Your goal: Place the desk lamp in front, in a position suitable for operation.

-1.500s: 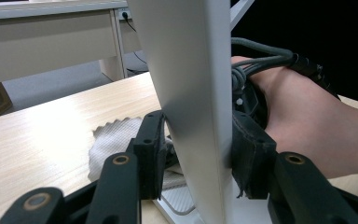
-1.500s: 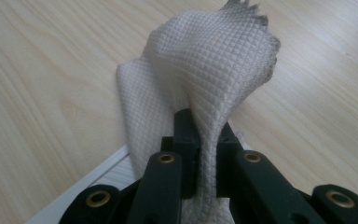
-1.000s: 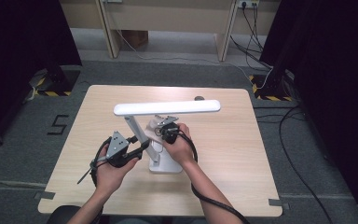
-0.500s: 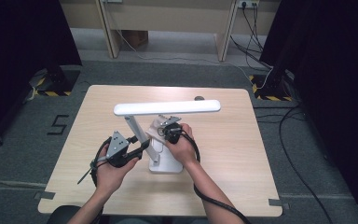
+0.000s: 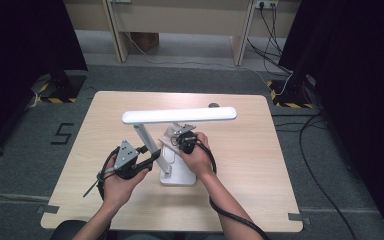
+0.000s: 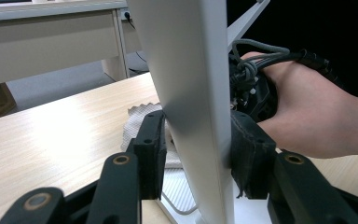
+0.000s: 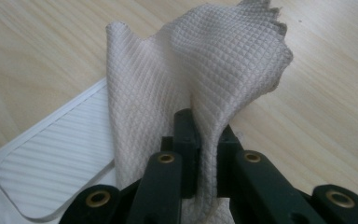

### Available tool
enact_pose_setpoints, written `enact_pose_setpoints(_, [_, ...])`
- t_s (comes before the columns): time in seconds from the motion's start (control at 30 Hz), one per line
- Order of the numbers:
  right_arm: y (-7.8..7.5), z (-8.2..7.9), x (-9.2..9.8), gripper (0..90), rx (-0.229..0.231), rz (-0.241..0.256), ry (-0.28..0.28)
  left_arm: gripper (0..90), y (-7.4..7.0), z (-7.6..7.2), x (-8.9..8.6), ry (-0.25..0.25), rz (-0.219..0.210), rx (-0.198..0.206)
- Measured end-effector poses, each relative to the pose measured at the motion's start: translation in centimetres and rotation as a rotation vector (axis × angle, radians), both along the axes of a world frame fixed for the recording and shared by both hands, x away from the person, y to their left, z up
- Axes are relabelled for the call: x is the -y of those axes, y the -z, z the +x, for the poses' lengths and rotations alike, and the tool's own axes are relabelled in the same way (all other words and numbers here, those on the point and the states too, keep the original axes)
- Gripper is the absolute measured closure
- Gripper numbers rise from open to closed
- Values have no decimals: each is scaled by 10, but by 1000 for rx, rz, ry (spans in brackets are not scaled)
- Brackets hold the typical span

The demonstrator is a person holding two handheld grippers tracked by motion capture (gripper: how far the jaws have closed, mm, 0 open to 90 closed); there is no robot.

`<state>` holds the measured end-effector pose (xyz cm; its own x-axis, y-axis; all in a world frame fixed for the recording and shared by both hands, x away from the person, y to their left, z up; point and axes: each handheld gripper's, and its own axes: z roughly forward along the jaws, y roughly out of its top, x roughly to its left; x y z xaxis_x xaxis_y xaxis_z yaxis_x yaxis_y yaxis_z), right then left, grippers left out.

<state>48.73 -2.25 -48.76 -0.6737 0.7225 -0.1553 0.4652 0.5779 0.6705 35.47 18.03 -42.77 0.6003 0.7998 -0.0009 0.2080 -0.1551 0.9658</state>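
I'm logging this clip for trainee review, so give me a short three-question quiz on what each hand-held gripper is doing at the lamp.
1. True or false: the left hand-held gripper has its jaws on either side of the white lamp arm.
2. What does the right hand-held gripper pinch? A) a cable B) a waffle-weave cloth C) a sponge
3. Fill in: the cloth hangs partly over the lamp's ribbed white ____.

Key
1. True; the lamp arm stands between the two pads.
2. B
3. base, which rests on the wooden table.
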Motion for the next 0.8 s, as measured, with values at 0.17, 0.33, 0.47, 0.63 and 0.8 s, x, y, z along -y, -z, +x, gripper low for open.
enact_pose_setpoints(0.17, [0,1,5,850,2,-4,9,588,0,0,0,-1,0,0])
enact_pose_setpoints(0.33, [0,1,10,850,4,-11,17,588,0,0,0,-2,0,0])
enact_pose_setpoints(0.47, [0,2,14,850,0,-5,29,588,0,0,0,-2,-1,0])
enact_pose_setpoints(0.63, [1,2,22,850,-2,-12,47,588,0,0,0,-3,-1,-1])
enact_pose_setpoints(0.8, [2,2,34,850,1,-16,68,588,0,0,0,-4,-1,0])
